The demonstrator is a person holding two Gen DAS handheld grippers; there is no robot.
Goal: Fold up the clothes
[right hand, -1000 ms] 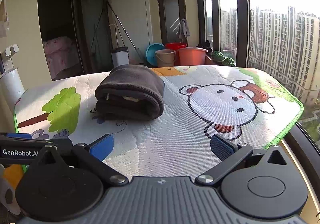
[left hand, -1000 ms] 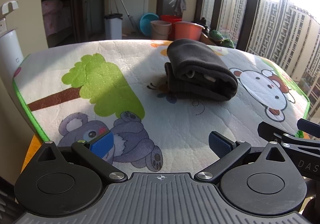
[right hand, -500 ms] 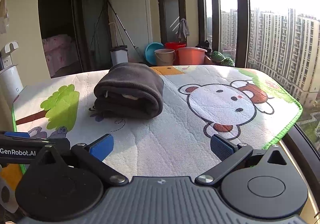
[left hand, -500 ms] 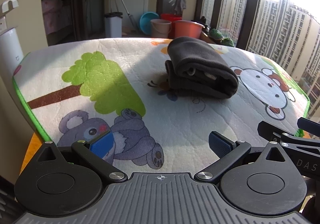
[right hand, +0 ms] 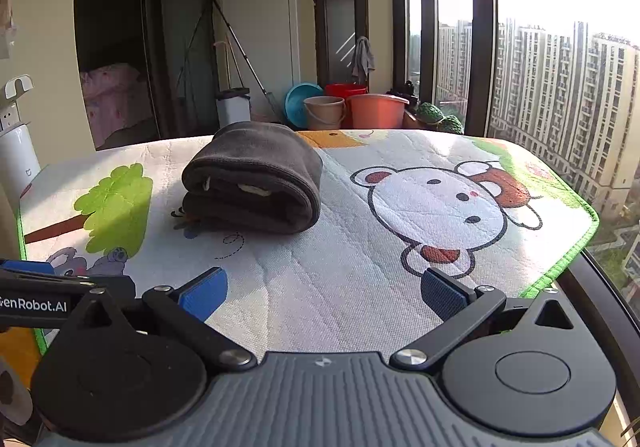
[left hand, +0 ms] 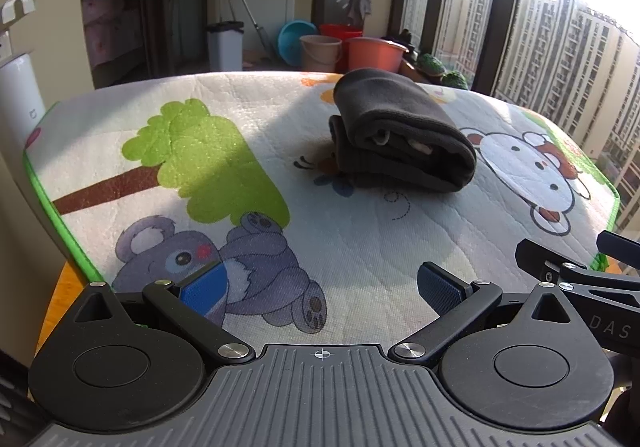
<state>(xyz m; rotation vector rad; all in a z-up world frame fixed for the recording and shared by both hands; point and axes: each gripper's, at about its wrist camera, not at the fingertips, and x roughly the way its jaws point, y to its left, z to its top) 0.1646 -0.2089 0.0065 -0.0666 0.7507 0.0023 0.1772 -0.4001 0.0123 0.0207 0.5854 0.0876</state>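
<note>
While the dark folded garment [left hand: 400, 139] lay bundled on the cartoon mat [left hand: 360, 247], both the left gripper [left hand: 320, 289] and right gripper [right hand: 322, 289] waited near it, spread wide and empty, so folding looked finished, leaving only withdrawal.

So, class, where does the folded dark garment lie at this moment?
The folded dark garment lies on the cartoon mat, toward its far side, between the green tree print and the white bear print, untouched.
</note>
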